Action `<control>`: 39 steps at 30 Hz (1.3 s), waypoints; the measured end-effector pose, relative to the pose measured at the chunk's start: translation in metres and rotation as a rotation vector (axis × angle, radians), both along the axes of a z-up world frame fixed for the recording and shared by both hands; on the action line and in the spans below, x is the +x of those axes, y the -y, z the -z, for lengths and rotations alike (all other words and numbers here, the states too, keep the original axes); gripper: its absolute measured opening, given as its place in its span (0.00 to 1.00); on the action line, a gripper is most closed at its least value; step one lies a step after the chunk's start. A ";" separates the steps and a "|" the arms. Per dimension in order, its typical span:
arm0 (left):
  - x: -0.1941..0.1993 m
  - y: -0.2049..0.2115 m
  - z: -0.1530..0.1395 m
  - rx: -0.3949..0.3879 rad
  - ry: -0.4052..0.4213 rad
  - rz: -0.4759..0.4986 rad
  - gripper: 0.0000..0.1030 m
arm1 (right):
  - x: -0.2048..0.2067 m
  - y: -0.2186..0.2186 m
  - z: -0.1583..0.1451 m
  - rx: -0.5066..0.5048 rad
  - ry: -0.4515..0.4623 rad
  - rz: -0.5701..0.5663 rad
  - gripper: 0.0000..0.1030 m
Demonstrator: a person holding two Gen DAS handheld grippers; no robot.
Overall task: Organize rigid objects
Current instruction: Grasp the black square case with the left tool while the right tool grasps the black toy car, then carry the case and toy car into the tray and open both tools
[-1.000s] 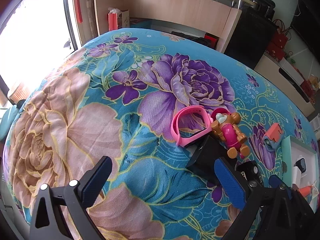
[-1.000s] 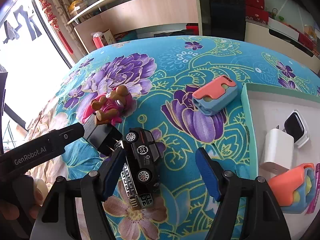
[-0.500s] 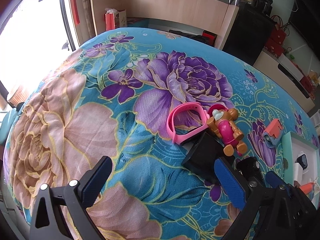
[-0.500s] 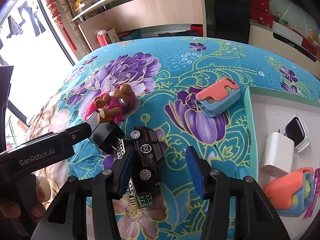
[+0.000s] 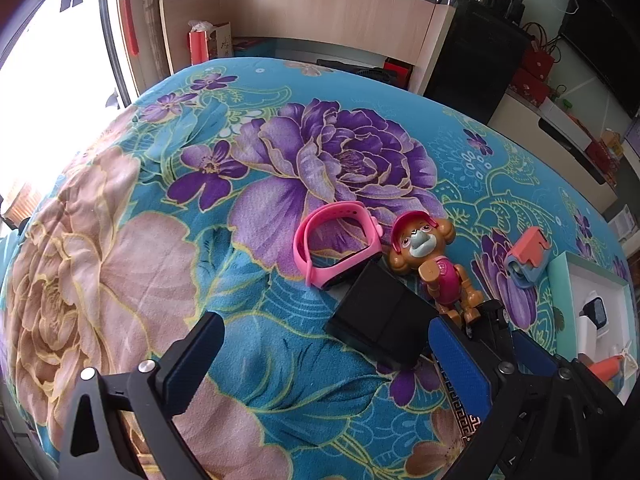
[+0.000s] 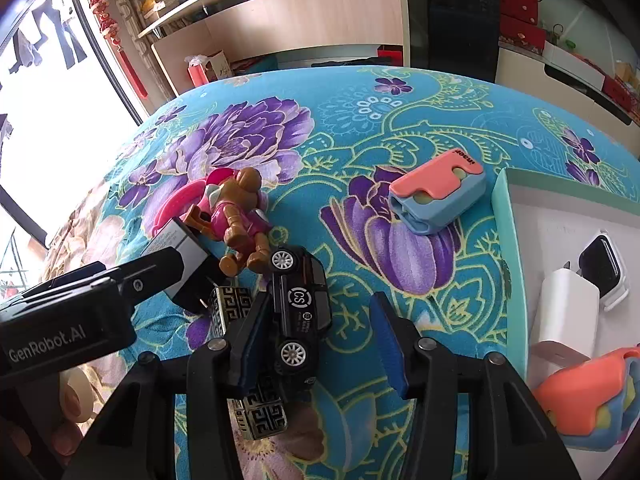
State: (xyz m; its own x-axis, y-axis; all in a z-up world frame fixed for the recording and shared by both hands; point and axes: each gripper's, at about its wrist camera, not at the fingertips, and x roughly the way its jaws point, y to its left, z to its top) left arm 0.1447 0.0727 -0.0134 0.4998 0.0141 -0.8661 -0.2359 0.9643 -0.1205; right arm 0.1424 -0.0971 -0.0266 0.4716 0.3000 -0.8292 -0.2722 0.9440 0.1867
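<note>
My right gripper [image 6: 318,304] is low over a black toy car [image 6: 300,304] that lies across a patterned metal box [image 6: 260,408]. Its jaws are closing with the car between them; the left pad touches the car and the right pad stands clear of it. My left gripper [image 5: 324,322] is wide open over the floral cloth, with a black charger block [image 5: 380,316] just inside its right finger. Beyond the block lie a pink watch [image 5: 336,240] and a brown toy dog in pink [image 5: 432,264].
A coral and blue case [image 6: 436,196] lies on the cloth near a white tray with a teal rim [image 6: 508,240]. The tray holds a white charger [image 6: 564,312], a small watch [image 6: 600,268] and another coral case [image 6: 580,396]. Shelves and cabinets stand behind.
The right gripper's fingers have drawn closer together around the toy car. The left gripper has stayed open and almost still.
</note>
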 end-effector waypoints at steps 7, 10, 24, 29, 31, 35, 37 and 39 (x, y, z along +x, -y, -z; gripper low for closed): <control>0.010 0.010 0.013 -0.020 -0.022 0.035 1.00 | 0.002 0.006 0.000 0.008 -0.005 0.024 0.39; 0.010 0.011 0.015 -0.025 -0.025 0.037 1.00 | 0.002 0.005 0.000 0.000 -0.003 0.022 0.39; 0.005 0.002 0.013 0.013 -0.007 -0.001 0.83 | 0.003 0.011 0.000 0.006 -0.008 0.041 0.38; 0.005 0.003 0.014 0.010 -0.015 0.012 0.70 | 0.004 0.010 0.000 -0.004 -0.007 0.042 0.38; 0.005 0.006 0.014 0.017 -0.018 0.024 0.63 | 0.004 0.010 -0.001 -0.007 -0.005 0.041 0.38; 0.004 0.009 0.013 0.038 -0.015 0.027 0.63 | 0.004 0.011 -0.002 -0.013 -0.004 0.045 0.32; 0.004 0.009 0.012 0.036 -0.013 0.023 0.63 | 0.004 0.012 -0.002 -0.015 -0.003 0.044 0.31; 0.003 0.010 0.011 0.045 -0.011 0.021 0.63 | 0.004 0.012 -0.003 -0.018 -0.001 0.040 0.31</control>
